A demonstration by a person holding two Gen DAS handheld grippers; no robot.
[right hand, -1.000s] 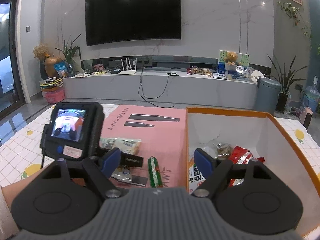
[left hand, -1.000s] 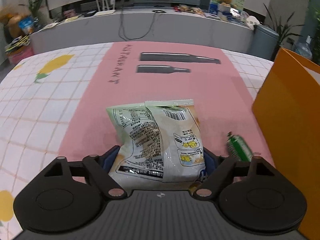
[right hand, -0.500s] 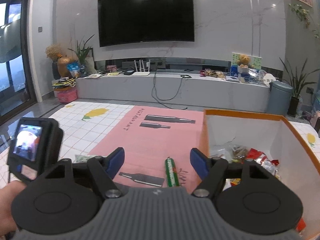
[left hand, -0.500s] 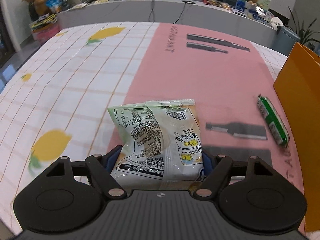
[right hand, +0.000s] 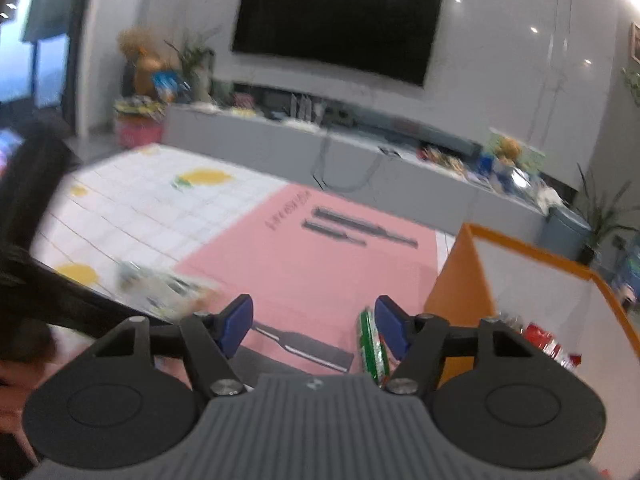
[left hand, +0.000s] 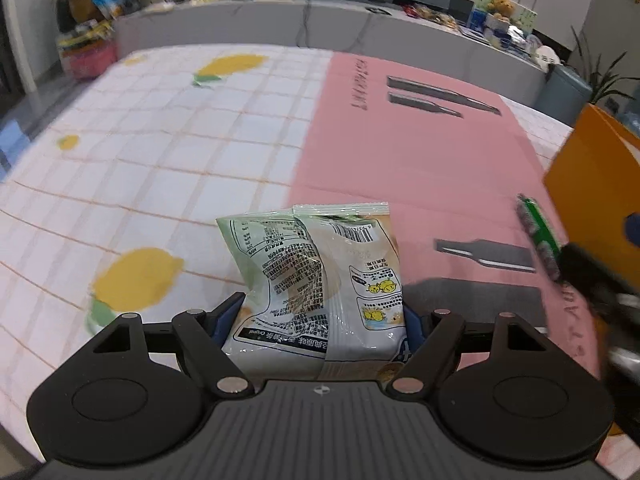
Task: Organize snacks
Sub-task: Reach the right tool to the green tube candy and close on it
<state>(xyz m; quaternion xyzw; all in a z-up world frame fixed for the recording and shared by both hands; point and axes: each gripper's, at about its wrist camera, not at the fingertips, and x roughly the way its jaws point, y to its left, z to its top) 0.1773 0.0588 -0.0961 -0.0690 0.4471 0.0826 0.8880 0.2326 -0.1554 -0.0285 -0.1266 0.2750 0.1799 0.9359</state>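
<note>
My left gripper (left hand: 320, 320) jaws clamp the pale snack bag (left hand: 316, 276). My right gripper (right hand: 314, 322) jaws are closing, pads clear, green snack stick (right hand: 370, 346) just inside the right pad.

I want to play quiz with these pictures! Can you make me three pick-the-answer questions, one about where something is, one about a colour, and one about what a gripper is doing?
1. Where does the green snack stick lie?
A. inside the orange box
B. on the pink mat beside the orange box
C. on a lemon print of the white cloth

2. What colour is the outside of the box?
A. orange
B. blue
C. black

3. What is the left gripper doing?
A. hanging with nothing between its pads
B. gripping the green stick
C. gripping the pale snack bag

Answers:
1. B: the stick rests on the pink mat, just outside the box wall.
2. A: the outer wall and rim show orange.
3. C: the bag sits pinched between the two blue pads.
</note>
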